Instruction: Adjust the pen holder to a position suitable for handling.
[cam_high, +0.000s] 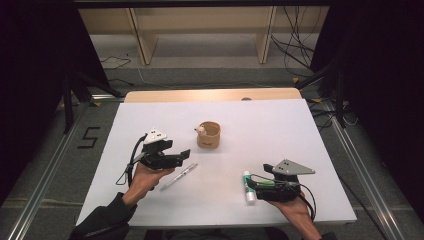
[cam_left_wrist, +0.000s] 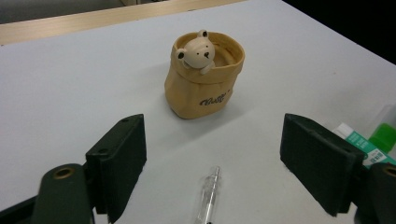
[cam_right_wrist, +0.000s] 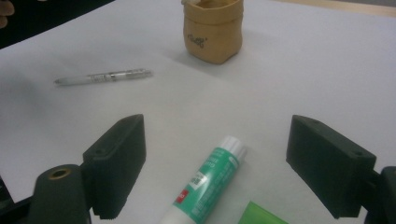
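Observation:
A tan fabric pouch with a small bear figure on its rim stands upright at mid-table; the pouch faces my left gripper, and the pouch is also far ahead of my right one. A clear pen lies flat just right of my left gripper. In the left gripper view the pen lies between the wide-apart jaws, untouched; the left gripper is open. A green-and-white glue stick lies at my right gripper. The glue stick rests between its open jaws, clear of both pads; the right gripper holds nothing.
A white sheet covers the wooden table. Beyond the far edge are a grey floor, cables and wooden frame legs. A green object lies at the bottom beside the glue stick.

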